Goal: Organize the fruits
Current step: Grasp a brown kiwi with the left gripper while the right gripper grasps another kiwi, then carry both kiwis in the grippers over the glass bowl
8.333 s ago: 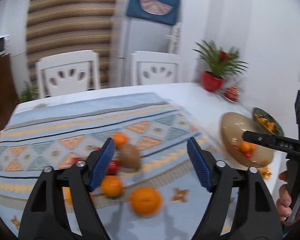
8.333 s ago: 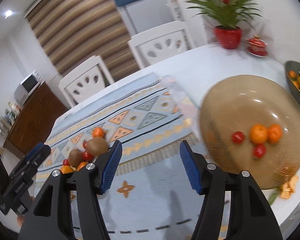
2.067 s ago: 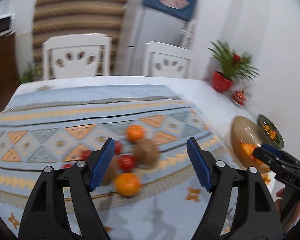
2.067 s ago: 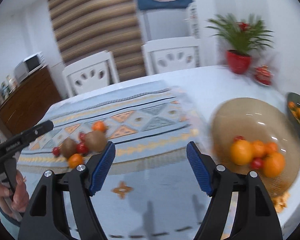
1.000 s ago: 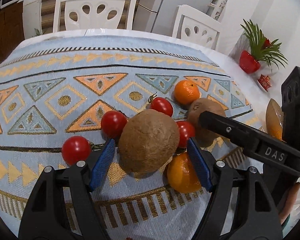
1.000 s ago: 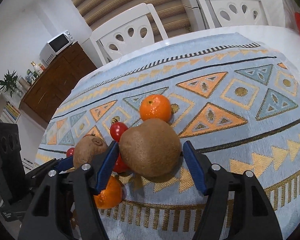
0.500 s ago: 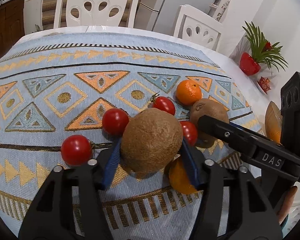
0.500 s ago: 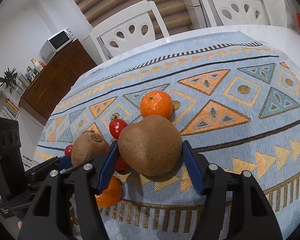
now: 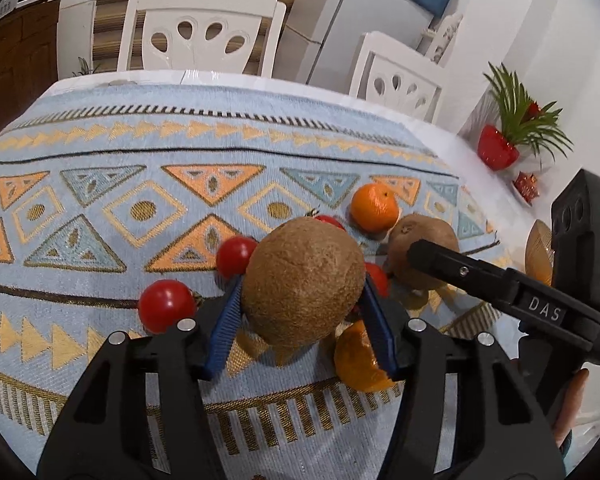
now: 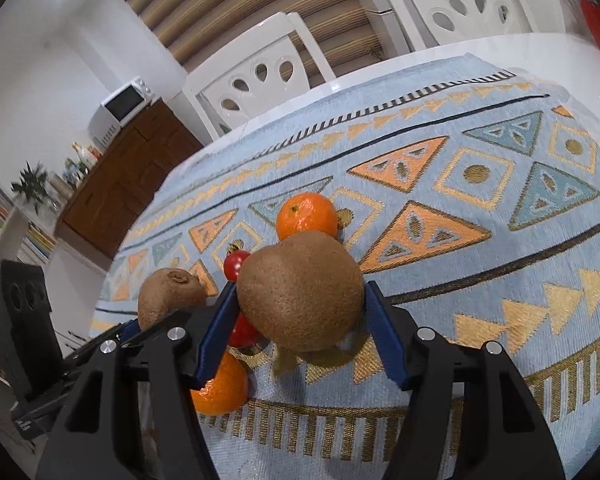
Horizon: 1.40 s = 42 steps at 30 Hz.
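Jaws of left gripper (image 9: 302, 314) clamped on a kiwi (image 9: 302, 280); right gripper (image 10: 300, 326) jaws clamped on second kiwi (image 10: 300, 290). Both kiwis just above patterned cloth (image 9: 100, 208) on desk, among tomatoes (image 9: 166, 306) and mandarins (image 10: 307, 214).

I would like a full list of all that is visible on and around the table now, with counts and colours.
kiwis: two, brown, one in each gripper
oranges: two, orange, on cloth
tomatoes: four, red, on cloth around the kiwis
cloth: one, blue with orange pattern, on table
chairs: two, white, behind table
plant: one, green, far right
microwave: one, white, on brown cabinet
left gripper: black, blue jaws, shut on a kiwi
right gripper: same, shut on the other
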{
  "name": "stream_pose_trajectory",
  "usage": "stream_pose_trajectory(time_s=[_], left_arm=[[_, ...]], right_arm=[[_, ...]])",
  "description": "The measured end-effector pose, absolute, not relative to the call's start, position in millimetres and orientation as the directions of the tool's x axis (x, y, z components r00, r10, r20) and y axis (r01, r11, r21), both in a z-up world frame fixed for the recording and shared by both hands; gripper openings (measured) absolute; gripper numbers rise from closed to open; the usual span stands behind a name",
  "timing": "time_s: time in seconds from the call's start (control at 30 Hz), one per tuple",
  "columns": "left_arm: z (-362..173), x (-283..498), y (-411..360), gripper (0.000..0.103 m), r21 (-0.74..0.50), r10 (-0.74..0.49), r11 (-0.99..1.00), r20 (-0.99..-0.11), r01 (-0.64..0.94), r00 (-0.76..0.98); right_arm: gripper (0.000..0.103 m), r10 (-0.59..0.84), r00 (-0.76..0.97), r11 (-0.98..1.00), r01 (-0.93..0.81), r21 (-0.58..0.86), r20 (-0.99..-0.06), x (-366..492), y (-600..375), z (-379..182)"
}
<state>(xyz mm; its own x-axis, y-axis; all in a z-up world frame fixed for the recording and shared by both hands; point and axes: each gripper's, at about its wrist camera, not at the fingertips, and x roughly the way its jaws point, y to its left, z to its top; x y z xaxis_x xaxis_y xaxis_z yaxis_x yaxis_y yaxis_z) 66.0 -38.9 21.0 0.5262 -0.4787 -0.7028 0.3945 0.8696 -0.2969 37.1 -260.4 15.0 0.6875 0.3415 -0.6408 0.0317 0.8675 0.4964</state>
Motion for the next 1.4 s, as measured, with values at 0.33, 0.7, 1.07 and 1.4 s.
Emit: stream_pose_trajectory(time_s=[0.33,0.7,1.07,1.4], left_arm=[[41.1,45.4,-43.2,0.056,-0.296,-0.522,0.844,-0.644,0.447,0.559],[86.9,-3.3,-87.9,0.056,-0.262,-0.572,0.800,-0.607,0.540,0.552],[130.2,-56.9,-190.9,0.056,-0.212,-0.664,0.684,-0.577,0.698,0.476],[147.7,-111.3,-293.4,0.056,-0.156,-0.725,0.551,-0.576,0.820,0.378]], right_arm=[[0.062,0.321,0.738,0.843,0.063,0.535,-0.593,-2.7,-280.2,34.1],[0.062,0.243,0.778,0.869,0.091,0.487,-0.579,-71.7,-309.9,77.0],[0.062,0.068,0.858,0.863,0.206,0.462,-0.509,-157.3,-394.1,129.2],[0.062,-0.094,0.872,0.814,0.345,0.468,-0.480,-219.6,-477.7,147.6]])
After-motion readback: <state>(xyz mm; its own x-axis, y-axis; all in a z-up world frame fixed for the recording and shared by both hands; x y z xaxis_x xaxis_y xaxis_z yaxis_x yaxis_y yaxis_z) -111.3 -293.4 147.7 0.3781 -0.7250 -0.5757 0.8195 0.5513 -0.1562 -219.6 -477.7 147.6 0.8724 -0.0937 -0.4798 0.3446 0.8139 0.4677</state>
